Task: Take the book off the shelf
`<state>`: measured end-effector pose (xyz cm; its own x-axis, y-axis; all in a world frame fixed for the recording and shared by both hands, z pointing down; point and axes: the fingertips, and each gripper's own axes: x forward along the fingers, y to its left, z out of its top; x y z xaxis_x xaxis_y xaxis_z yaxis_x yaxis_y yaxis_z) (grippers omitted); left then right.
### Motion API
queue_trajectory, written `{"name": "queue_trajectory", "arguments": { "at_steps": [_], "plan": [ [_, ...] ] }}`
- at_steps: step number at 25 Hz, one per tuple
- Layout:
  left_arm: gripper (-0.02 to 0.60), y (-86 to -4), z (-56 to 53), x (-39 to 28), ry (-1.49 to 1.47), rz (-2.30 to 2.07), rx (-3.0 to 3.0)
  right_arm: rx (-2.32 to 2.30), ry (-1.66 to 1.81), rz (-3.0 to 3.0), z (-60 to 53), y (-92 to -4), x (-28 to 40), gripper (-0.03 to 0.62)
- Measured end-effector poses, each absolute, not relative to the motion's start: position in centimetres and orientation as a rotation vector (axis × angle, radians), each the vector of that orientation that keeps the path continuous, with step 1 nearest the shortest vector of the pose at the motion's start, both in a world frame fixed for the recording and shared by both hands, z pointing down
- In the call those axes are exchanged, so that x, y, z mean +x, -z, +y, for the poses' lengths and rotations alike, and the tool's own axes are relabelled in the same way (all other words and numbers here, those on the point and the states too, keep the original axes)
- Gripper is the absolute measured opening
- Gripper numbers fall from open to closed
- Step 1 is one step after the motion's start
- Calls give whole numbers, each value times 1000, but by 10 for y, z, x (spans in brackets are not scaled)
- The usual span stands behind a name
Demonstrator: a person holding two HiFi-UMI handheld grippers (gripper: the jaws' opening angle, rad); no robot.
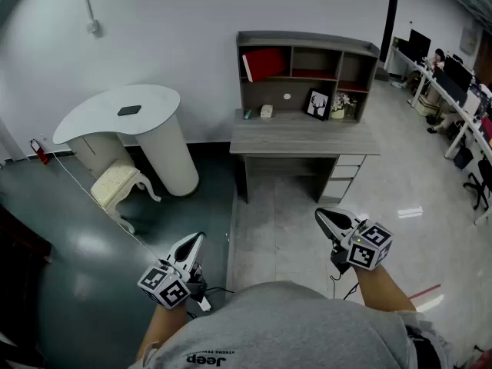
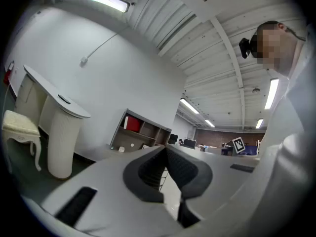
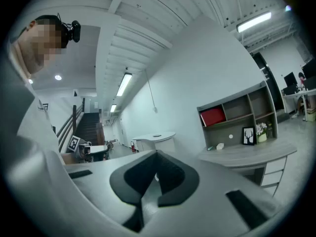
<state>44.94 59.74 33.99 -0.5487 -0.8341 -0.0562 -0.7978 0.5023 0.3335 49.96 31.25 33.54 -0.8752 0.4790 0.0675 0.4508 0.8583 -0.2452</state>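
A red book leans in the left compartment of the grey shelf unit, which stands on a desk against the far wall. That book also shows in the left gripper view and the right gripper view, small and distant. My left gripper and right gripper are held low near my body, well short of the desk. Both point level toward the shelf. The left gripper has its tips together and holds nothing. The right gripper is shut too, with nothing in it.
On the desk stand a framed deer picture, a small plant and a small white object. A white curved counter and a cream stool stand to the left. Office desks with monitors line the right side.
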Motion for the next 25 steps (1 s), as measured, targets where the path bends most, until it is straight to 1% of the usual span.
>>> {"name": "queue_trajectory", "arguments": {
  "at_steps": [16, 25],
  "plan": [
    [14, -337, 582, 450, 510, -2623, 1446, -713, -330, -2917, 298, -332, 501, -1],
    [14, -334, 506, 466, 488, -2584, 1516, -685, -293, -2941, 237, -332, 532, 2]
  ]
}}
